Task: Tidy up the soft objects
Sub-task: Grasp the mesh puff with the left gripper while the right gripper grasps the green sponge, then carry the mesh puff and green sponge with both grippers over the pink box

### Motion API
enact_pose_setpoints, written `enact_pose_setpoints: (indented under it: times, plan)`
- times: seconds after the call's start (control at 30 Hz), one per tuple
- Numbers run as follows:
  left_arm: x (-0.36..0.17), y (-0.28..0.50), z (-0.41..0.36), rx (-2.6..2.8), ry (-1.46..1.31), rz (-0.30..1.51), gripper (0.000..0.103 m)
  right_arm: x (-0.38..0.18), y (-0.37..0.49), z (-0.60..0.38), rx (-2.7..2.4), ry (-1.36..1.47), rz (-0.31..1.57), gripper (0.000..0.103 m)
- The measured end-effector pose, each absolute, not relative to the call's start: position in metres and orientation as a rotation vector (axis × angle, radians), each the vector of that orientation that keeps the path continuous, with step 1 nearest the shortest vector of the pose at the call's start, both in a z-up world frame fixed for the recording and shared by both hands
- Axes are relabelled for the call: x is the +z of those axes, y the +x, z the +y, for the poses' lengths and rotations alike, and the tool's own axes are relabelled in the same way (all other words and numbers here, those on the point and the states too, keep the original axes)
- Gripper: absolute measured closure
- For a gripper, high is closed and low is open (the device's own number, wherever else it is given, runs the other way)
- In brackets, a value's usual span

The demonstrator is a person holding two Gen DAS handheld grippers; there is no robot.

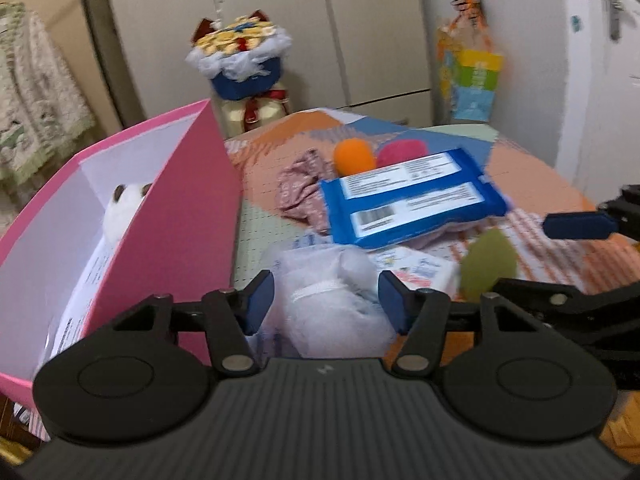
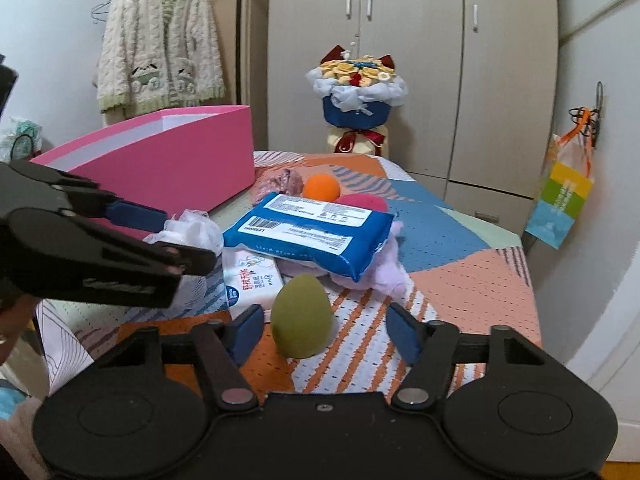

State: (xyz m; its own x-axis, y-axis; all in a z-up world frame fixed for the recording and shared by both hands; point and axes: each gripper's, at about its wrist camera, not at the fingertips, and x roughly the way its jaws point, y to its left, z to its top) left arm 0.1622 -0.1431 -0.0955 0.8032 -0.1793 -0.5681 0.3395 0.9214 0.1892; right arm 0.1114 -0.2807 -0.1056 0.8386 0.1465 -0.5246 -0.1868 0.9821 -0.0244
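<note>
Inside pink box [image 1: 188,208], panda plush [image 1: 126,204].

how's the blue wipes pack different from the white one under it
The blue wipes pack is larger than the white wipes pack. The blue wipes pack lies on top of the pile, tilted and fully in view; the white wipes pack sits lower on the table, partly covered by it. The blue one shows a barcode and white label panels, the white one red lettering and a blue badge. Both are soft, flat packets.

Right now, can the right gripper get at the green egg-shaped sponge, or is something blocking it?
Probably yes. The green sponge stands upright between the open fingers of the right gripper, with nothing in front; the pads do not visibly press it yet.
</note>
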Motion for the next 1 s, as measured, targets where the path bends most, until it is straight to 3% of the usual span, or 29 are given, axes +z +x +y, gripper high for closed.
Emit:
enact_pose_setpoints:
  times: [0.3,0.4,0.43,0.5,0.6,1.0]
  plan:
    - [-0.109,0.176,-0.147,-0.200,0.234,0.640,0.045,-0.122,0.130,-0.277,0.195,-0.041,0.605,0.039]
    - [-0.112,0.179,-0.145,-0.199,0.202,0.648,0.052,-0.126,0.130,-0.269,0.181,-0.090,0.593,0.051]
    - [-0.113,0.179,-0.145,-0.200,0.196,0.648,0.057,-0.127,0.128,-0.266,0.197,-0.102,0.582,0.060]
    - [-0.114,0.177,-0.143,-0.196,0.186,0.633,0.064,-0.127,0.124,-0.261,0.202,-0.122,0.567,0.061]
    - [-0.114,0.174,-0.140,-0.193,0.175,0.622,0.067,-0.126,0.122,-0.260,0.177,-0.107,0.574,0.061]
    - [-0.103,0.156,-0.131,-0.221,0.147,0.605,0.068,-0.116,0.107,-0.264,0.117,-0.007,0.614,0.061]
